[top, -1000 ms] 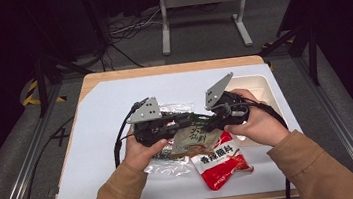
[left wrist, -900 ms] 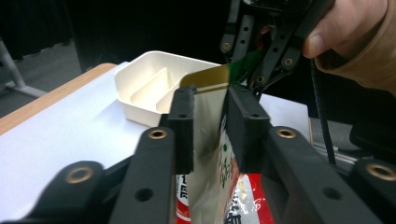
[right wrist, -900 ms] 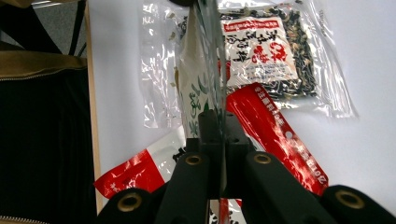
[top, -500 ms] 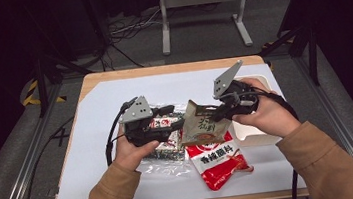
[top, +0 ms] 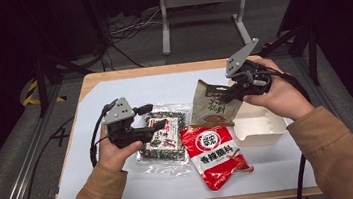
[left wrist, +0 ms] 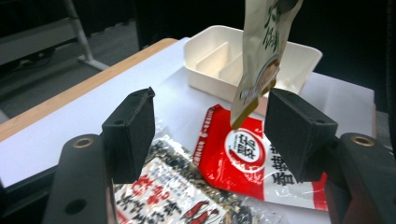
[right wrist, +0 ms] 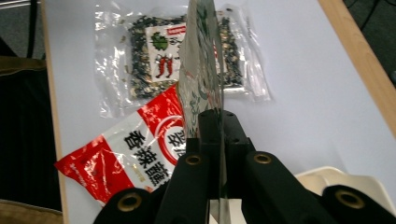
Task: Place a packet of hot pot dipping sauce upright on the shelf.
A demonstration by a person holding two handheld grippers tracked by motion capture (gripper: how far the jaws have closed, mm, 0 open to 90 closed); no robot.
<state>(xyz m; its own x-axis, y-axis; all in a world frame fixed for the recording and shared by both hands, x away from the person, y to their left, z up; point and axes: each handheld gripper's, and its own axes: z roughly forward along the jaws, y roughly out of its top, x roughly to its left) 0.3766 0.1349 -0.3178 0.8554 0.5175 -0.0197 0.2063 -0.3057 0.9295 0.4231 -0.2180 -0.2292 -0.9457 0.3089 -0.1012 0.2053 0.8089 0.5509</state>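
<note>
My right gripper [top: 224,93] is shut on the top edge of a beige snack packet [top: 214,106], which hangs upright above the table beside the white box [top: 257,123]. In the right gripper view the pads [right wrist: 217,119] pinch the packet [right wrist: 201,70] edge-on. My left gripper [top: 149,117] hovers over a clear packet of dark seeds [top: 160,131]. Its jaws have just been opening and stand open [left wrist: 210,112] with nothing between them. The beige packet [left wrist: 259,56] dangles farther off, beyond the pads. A red packet [top: 214,153] lies flat on the white sheet.
The white divided box [left wrist: 219,51] sits at the table's right side. The red packet [right wrist: 126,149] and the seed packet [right wrist: 154,51] lie side by side mid-table. The wooden table edge [top: 161,70] runs along the back, with a metal stand on the floor behind it.
The left gripper let go of the beige packet and drew back to the left. The right gripper carried the packet up and to the right, toward the white box.
</note>
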